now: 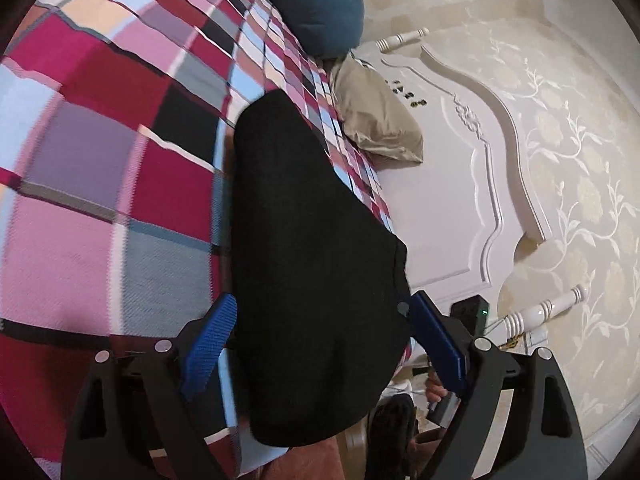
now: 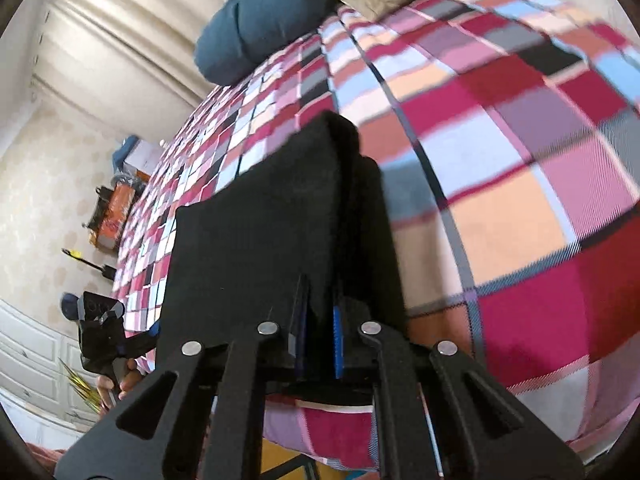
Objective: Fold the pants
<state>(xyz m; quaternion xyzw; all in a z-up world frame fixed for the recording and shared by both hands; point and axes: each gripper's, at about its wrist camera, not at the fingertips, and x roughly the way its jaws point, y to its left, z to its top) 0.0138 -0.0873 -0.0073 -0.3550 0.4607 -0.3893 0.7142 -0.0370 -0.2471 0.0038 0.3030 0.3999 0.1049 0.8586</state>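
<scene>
The black pants [image 1: 312, 264] lie folded on the checked bedspread [image 1: 100, 168]. In the left wrist view my left gripper [image 1: 320, 312] is open, its blue fingers [image 1: 212, 344] standing either side of the near end of the pants. In the right wrist view my right gripper [image 2: 318, 328] is shut on a fold of the black pants [image 2: 280, 216], with the cloth pinched between the blue pads [image 2: 338, 340]. The left gripper also shows in the right wrist view [image 2: 100, 332] at the lower left, at the far edge of the pants.
A teal cushion [image 1: 312, 4] and a beige pillow [image 1: 376, 116] lie at the head of the bed by the white headboard [image 1: 460, 184]. Boxes and clutter [image 2: 116, 208] stand beside the bed near the wall.
</scene>
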